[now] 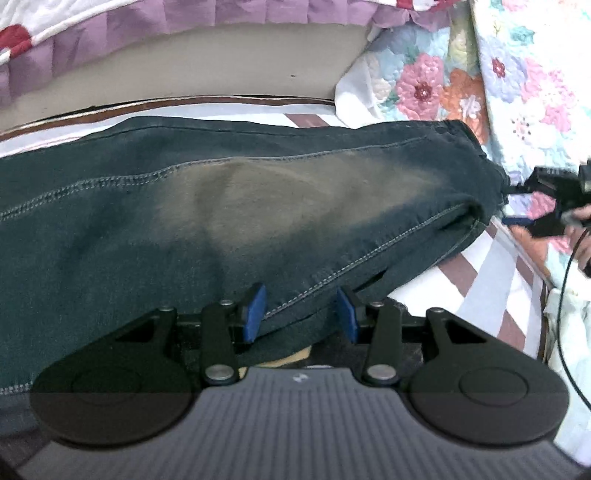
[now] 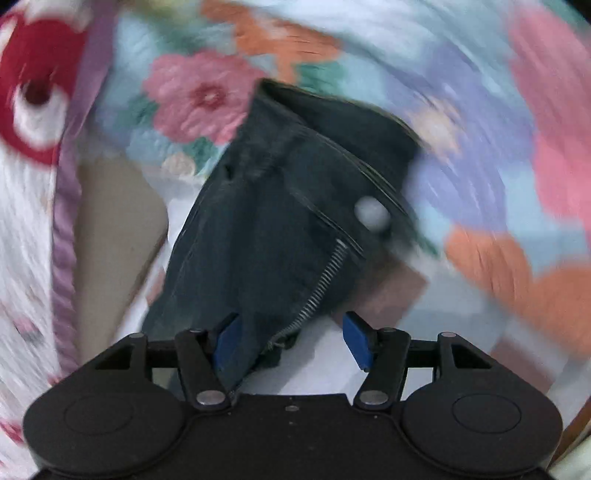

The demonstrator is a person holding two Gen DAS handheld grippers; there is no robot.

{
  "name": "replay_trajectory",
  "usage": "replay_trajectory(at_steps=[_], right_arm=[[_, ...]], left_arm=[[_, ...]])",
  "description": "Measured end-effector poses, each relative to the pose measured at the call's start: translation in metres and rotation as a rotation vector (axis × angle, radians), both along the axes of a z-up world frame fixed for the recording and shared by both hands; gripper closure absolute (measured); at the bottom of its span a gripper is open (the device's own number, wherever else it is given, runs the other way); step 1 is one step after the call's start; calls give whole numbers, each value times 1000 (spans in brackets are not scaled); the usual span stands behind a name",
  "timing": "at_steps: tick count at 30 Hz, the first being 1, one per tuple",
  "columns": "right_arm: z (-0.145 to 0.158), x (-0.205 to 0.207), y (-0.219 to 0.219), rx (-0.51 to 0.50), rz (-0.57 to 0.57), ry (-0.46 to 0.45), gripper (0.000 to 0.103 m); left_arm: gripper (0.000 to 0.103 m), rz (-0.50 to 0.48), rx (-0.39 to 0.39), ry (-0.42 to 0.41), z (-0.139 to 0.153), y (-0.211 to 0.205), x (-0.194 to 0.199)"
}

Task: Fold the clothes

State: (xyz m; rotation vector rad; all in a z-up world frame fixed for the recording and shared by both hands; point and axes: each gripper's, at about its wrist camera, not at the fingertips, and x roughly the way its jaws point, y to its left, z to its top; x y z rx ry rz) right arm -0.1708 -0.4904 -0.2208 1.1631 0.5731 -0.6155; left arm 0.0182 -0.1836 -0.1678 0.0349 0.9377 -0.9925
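Dark blue jeans (image 1: 258,206) with a faded patch lie folded across the striped sheet (image 1: 480,280). My left gripper (image 1: 301,315) is shut on a thick fold at their near edge, a blue pad on each side of the cloth. In the right wrist view, which is blurred by motion, the jeans' waist end (image 2: 280,206) shows its zipper (image 2: 325,280) and button (image 2: 371,212). My right gripper (image 2: 291,338) stands open over that end: the left pad touches the denim and the right pad is clear of it. The left wrist view shows the right gripper (image 1: 511,205) just off the waistband.
A floral quilt (image 1: 517,74) is heaped at the right, close behind the jeans' waist. A purple-ruffled cover (image 1: 147,26) hangs at the back above a beige panel (image 1: 221,62). A hand (image 1: 581,236) and a black cable (image 1: 565,295) show at the right edge.
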Motion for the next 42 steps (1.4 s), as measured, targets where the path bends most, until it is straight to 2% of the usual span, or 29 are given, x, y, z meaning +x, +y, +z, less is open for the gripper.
replay_trajectory(at_steps=[2, 5, 6, 8, 9, 11, 12, 15, 17, 20, 22, 24, 26, 30, 35, 39, 42], right_arm=[[-11, -1, -9, 46, -51, -40, 38], [-13, 7, -17, 30, -110, -86, 37], [-18, 14, -20, 18, -115, -88, 34], [-21, 28, -23, -85, -94, -41, 22], [-21, 34, -23, -145, -81, -12, 21], [-15, 46, -23, -254, -60, 37, 57], [-3, 54, -19, -293, -40, 32, 72], [59, 60, 5, -566, 96, -9, 79], [68, 53, -5, -626, 145, 31, 78], [36, 50, -25, -584, 192, 178, 78], [12, 42, -29, -506, 151, 194, 75], [2, 35, -30, -485, 121, 155, 74], [3, 36, -34, -494, 132, 143, 73], [22, 52, -41, -484, 138, 127, 69], [39, 65, -44, -416, 120, 126, 68], [51, 71, -51, -372, 129, 86, 68], [61, 87, -58, -364, 175, 97, 67]], left_arm=[[61, 2, -3, 5, -1, 1, 1], [61, 11, -5, 18, -1, 3, 2], [61, 14, -9, 23, -2, 4, 3], [61, 17, -22, 30, -4, 6, 5], [62, 17, -29, 33, -4, 7, 6], [62, 22, -43, 48, -6, 10, 8], [62, 25, -49, 58, -6, 13, 9], [63, 31, -68, 88, -7, 20, 12], [63, 22, -79, 108, -7, 23, 16], [63, 21, -82, 148, -8, 30, 19], [61, 37, -90, 168, -3, 32, 20], [60, 44, -104, 160, 6, 28, 19], [58, 19, -130, 112, 19, 14, 12], [51, -123, -153, -31, 41, -39, -15], [46, -344, -114, -213, 39, -131, -73], [32, -423, -142, -302, 42, -186, -97], [30, -463, -61, -368, 41, -217, -92]])
